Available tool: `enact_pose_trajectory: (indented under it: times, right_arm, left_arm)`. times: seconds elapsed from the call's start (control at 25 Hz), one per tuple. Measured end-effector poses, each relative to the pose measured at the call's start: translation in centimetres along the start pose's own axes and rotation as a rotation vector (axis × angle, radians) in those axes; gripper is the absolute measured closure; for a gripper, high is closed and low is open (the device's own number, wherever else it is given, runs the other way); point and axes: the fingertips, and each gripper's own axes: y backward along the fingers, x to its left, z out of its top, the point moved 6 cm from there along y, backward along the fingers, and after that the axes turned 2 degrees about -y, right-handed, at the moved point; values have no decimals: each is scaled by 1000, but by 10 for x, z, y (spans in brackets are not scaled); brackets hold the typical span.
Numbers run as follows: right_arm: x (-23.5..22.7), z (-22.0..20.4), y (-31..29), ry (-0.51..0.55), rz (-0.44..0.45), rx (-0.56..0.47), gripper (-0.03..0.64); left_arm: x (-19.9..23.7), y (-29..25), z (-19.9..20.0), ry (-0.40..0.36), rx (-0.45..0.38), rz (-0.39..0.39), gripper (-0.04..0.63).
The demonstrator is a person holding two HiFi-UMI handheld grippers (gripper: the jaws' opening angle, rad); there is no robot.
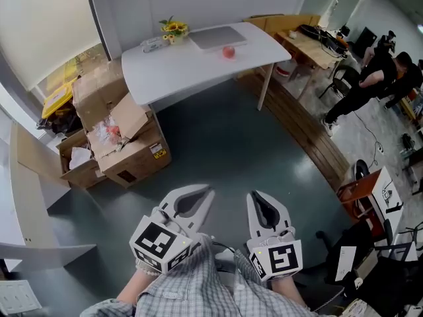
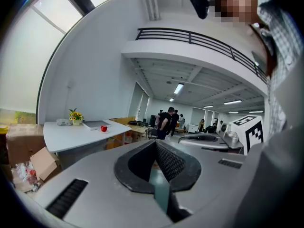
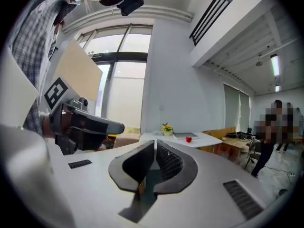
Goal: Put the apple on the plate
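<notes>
A red apple (image 1: 228,52) rests far off on a white table (image 1: 178,68), beside a flat grey slab (image 1: 217,37); whether a plate lies under it I cannot tell. The same apple (image 2: 103,128) shows small in the left gripper view, and the apple (image 3: 188,139) shows again in the right gripper view. My left gripper (image 1: 200,195) and right gripper (image 1: 259,199) are held low and close to my body over the dark floor, well short of the table. Both have their jaw tips together with nothing between them. The left gripper (image 2: 155,144) and right gripper (image 3: 155,144) point toward the table.
A small pot of yellow flowers (image 1: 173,27) stands at the table's back. Open cardboard boxes (image 1: 119,134) sit on the floor to the left of the way to the table. Wooden desks (image 1: 310,41), a person (image 1: 370,78) and chairs are at the right.
</notes>
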Motion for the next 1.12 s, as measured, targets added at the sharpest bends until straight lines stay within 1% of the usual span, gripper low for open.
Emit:
enact_pose_trajectory:
  times: [0.16, 0.36, 0.44, 0.56, 0.72, 0.84, 1.12]
  right_arm:
    - [9, 4, -20, -41, -60, -13, 586]
    - [26, 5, -33, -12, -134, -7, 586]
    - [35, 5, -38, -7, -143, -3, 586]
    - [45, 6, -45, -53, -139, -18, 586]
    - [52, 9, -51, -38, -179, -8, 586]
    - [54, 11, -53, -20, -184, 1, 586]
    - [35, 5, -60, 8, -206, 21, 586]
  left_arm:
    - [27, 2, 6, -20, 3, -44, 586]
    - [57, 6, 9, -25, 2, -94, 586]
    - [66, 10, 10, -27, 0, -110, 586]
    - [77, 16, 9, -31, -1, -127, 586]
    - [90, 22, 7, -19, -6, -135, 586]
    - [98, 23, 6, -7, -8, -132, 586]
    - [104, 10, 6, -10, -12, -123, 586]
